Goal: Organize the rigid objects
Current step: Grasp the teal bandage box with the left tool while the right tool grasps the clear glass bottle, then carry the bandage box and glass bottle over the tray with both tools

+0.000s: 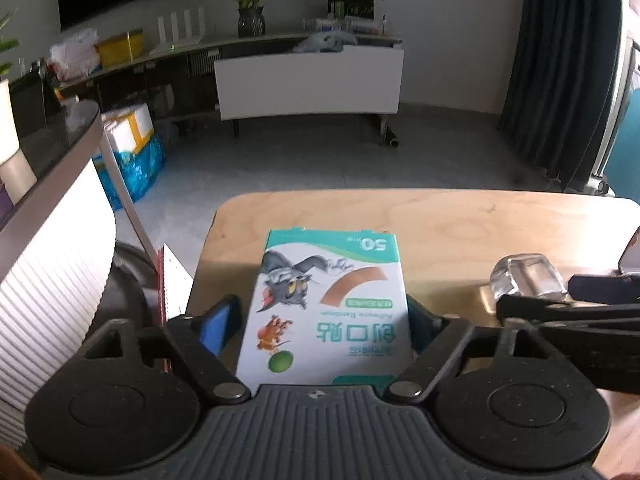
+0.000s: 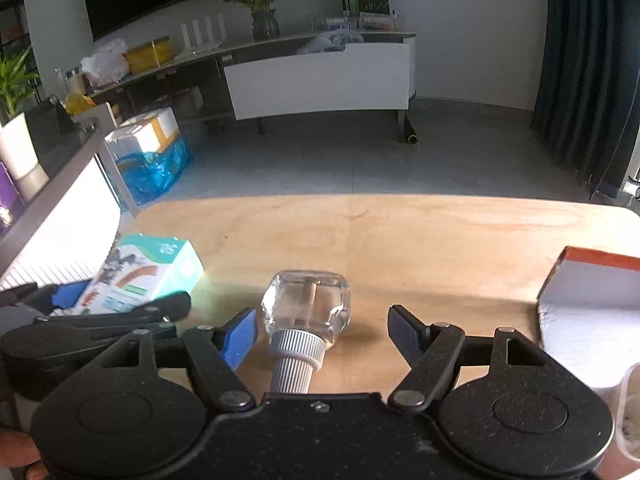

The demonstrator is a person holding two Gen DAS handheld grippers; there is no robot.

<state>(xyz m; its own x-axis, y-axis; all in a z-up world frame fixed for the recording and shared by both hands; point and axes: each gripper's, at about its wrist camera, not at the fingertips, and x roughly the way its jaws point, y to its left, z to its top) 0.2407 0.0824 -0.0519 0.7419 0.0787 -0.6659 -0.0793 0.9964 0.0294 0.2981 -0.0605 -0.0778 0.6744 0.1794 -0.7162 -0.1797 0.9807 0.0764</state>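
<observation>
Two grippers over a wooden table. Left gripper: fingers closed against both sides of a bandage box (cartoon print, label upside down), which sits over the table's left part. Right gripper: fingers spread wide, gripping nothing; a clear glass bottle lies on the table between them, ribbed cap towards the camera. White carton at right edge.

We see only a corner of the orange-edged box, cut off at the right; the bottle's cap end hides beneath the gripper body.
</observation>
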